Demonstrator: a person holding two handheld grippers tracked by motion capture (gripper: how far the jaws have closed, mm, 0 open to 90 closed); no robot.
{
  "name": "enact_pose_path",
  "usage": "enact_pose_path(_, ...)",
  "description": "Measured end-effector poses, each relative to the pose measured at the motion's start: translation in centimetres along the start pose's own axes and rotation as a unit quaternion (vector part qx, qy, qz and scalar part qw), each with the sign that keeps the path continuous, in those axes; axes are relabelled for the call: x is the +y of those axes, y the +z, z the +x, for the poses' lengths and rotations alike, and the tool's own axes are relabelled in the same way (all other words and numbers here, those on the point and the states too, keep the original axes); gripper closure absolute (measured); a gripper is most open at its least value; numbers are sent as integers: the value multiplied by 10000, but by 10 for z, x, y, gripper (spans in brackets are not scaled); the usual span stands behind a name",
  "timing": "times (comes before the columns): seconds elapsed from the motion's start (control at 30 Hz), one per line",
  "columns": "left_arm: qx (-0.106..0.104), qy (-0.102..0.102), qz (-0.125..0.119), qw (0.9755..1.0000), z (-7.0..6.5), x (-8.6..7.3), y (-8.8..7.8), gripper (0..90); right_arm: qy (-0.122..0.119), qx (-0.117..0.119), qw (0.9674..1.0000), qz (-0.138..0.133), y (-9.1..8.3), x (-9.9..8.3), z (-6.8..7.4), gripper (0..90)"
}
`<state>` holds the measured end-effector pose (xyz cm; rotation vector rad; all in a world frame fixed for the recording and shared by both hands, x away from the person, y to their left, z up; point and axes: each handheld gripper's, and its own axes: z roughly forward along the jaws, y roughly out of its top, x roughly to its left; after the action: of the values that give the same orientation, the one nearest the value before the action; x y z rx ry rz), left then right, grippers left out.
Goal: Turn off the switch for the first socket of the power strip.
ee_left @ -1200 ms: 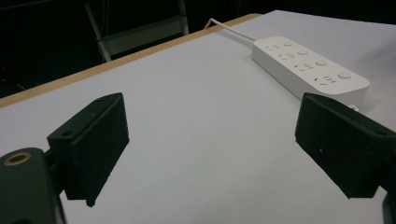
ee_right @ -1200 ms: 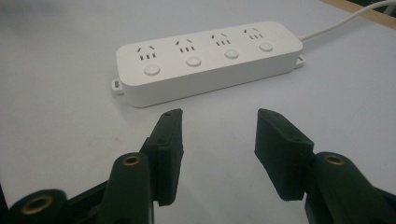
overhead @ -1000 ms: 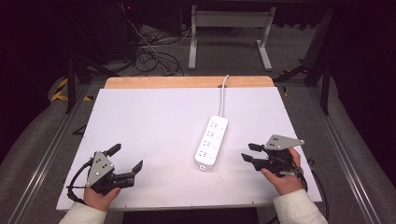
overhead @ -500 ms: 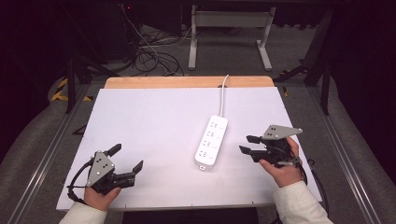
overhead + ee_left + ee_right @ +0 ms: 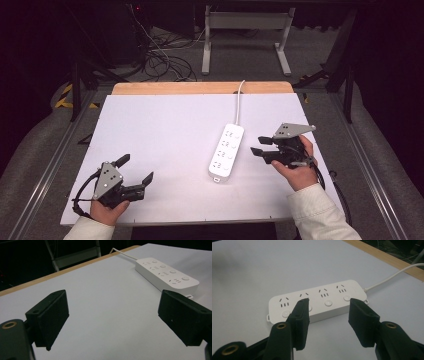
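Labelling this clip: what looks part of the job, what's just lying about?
Likely in the job:
white four-socket power strip with white cable
right tool, open, pointing at it

Lying about:
left tool, open, idle
black floor cables
grey metal stand

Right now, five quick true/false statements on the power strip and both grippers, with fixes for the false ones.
1. The white power strip lies flat on the table. True.
2. The right gripper is shut on the strip. False: its jaws are open, beside the strip and apart from it.
3. The left gripper is open and holds nothing. True.
4. The strip's cord runs toward the person. False: it runs to the far edge.
5. A plug sits in one socket. False: the sockets seen are empty.
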<state>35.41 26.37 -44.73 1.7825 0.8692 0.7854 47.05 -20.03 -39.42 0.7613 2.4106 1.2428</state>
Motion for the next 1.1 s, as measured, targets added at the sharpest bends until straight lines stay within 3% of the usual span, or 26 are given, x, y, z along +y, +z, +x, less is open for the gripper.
enact_pose_path(0.2,5,-1,-5,10000,0,0,0,104,-43,22,10000,72,10,10,-2,527)
enact_pose_path(0.3,16,-28,-4,10000,0,0,0,104,-34,42,10000,84,11,12,-3,582)
enact_pose_path(0.33,15,-12,2,10000,0,0,0,104,-23,119,9999,83,12,13,-3,681)
enact_pose_path(0.5,11,-11,24,10000,0,0,0,104,-63,124,9999,65,14,16,-4,799)
enact_pose_path(0.53,11,-12,20,10000,0,0,0,104,-123,65,9999,78,15,18,-5,899)
enact_pose_path(0.7,18,22,45,10000,-1,0,0,106,-259,134,9993,232,20,26,-10,900)
enact_pose_path(0.87,24,45,53,10000,-1,0,0,106,-152,247,9987,409,24,35,-16,900)
enact_pose_path(1.1,24,39,69,10000,-1,0,1,106,16,171,9980,605,33,43,-25,900)
